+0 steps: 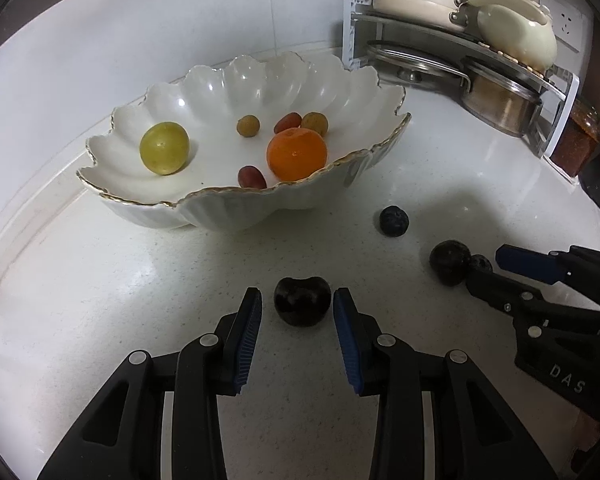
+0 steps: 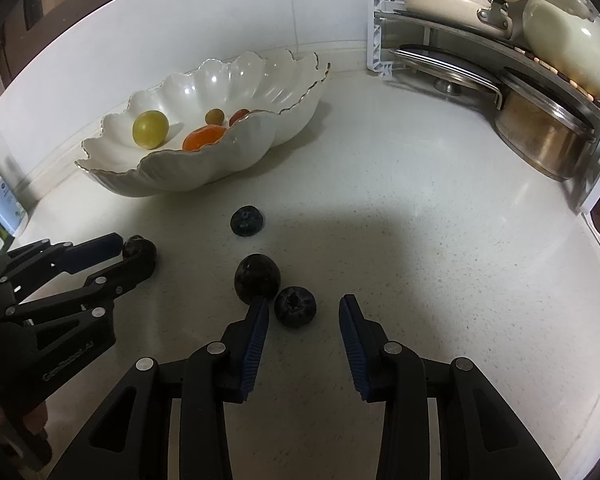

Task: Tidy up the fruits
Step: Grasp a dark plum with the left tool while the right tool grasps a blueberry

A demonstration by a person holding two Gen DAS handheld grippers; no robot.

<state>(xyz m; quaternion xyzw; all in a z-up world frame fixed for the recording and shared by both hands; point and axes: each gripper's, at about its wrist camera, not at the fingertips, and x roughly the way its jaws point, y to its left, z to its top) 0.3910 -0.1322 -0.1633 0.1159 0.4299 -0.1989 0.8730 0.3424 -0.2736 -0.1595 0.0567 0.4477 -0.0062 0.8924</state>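
I see the bowl [image 1: 236, 204] on the worktop [image 1: 100, 280] behind four loose fruits, holding six more. A cherry [image 1: 302, 300] lies between my left jaws. A rack [image 1: 460, 40] stands at the far right

We see white speckled desk [image 2: 440, 240] w/ scalloped bowl [image 2: 220, 168], pot rack [image 2: 592, 120], 4 dark fruits [image 2: 257, 279] resting directly on it.
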